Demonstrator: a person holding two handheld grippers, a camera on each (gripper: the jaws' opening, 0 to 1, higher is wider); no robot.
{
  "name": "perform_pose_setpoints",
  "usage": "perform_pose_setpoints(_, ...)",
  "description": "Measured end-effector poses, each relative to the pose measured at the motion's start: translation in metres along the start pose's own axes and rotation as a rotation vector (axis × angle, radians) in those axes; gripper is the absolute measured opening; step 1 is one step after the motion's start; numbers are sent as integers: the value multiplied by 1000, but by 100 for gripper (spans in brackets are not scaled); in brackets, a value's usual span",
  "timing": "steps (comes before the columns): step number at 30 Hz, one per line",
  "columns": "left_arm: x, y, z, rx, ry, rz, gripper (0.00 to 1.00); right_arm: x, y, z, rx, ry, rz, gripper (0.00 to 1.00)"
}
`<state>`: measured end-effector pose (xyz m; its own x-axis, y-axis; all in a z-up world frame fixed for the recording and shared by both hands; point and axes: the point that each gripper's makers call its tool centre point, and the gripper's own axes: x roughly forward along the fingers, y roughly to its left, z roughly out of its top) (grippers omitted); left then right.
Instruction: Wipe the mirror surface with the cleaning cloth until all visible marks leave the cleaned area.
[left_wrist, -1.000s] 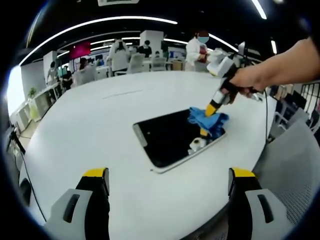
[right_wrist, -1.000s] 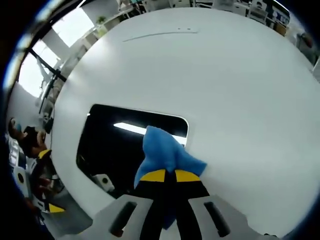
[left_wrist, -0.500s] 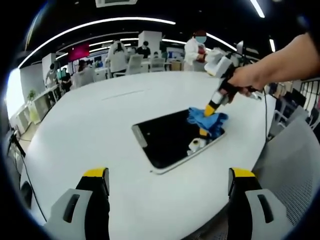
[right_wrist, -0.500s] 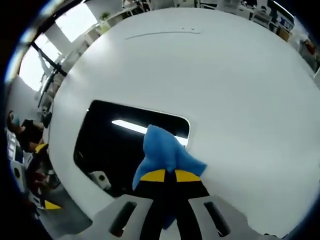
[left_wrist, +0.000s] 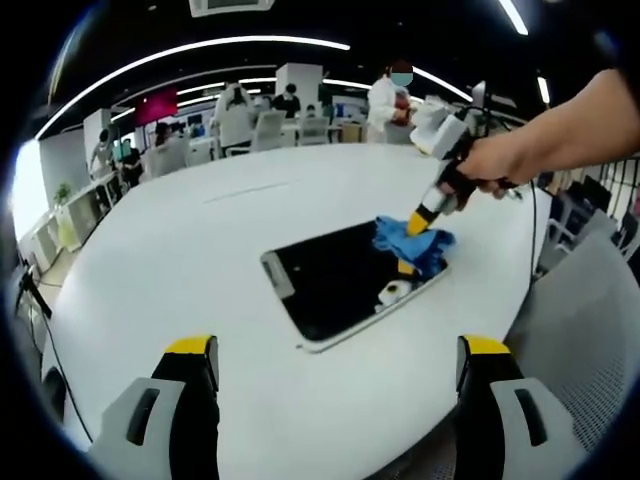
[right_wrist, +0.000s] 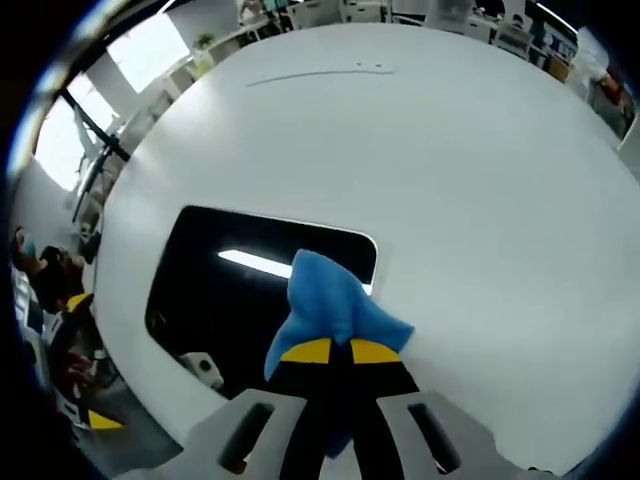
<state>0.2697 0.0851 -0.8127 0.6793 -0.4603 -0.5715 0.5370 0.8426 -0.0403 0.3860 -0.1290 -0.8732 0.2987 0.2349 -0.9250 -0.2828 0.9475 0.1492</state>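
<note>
Left gripper (left_wrist: 335, 365): my jaws stand wide apart, grasping nothing, hovering over the near edge of the white table (left_wrist: 180, 250); only their yellow-tipped ends and grey bodies rise into the left gripper view.
Mirror (left_wrist: 345, 280): it lies flat on the table, a dark rounded rectangle with a pale rim; in the right gripper view the mirror (right_wrist: 230, 290) reflects a ceiling light strip, and its near corner is covered by my right gripper's jaws.
Marks: I cannot make out any smudges on the dark glass in either view; a small pale shape near one edge looks like a reflection, but I cannot tell.
Cleaning cloth (left_wrist: 415, 240): blue, bunched, pressed on the mirror's right end; in the right gripper view the cleaning cloth (right_wrist: 335, 305) pokes out beyond the jaw tips, its lower part hidden between them.
Right gripper (right_wrist: 330, 351): clenched on the cleaning cloth, jaws together; in the left gripper view my hand (left_wrist: 500, 160) grips its handle.
Background: people and desks behind the table, blurred.
</note>
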Motion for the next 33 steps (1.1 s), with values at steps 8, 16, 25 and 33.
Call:
perform_pose_setpoints(8, 0, 1, 0, 6, 0, 0, 99, -3, 7, -10, -48, 4, -16, 0)
perform_pose_setpoints(16, 0, 0, -2, 10, 7, -8, 99, -4, 8, -20, 31, 31, -3, 0)
perform_pose_setpoints(25, 1, -4, -3, 20, 14, -22, 98, -11, 15, -31, -8, 31, -16, 0)
perform_pose_setpoints(33, 1, -1, -2, 14, 9, -13, 99, -13, 15, -38, 1, 25, -5, 0)
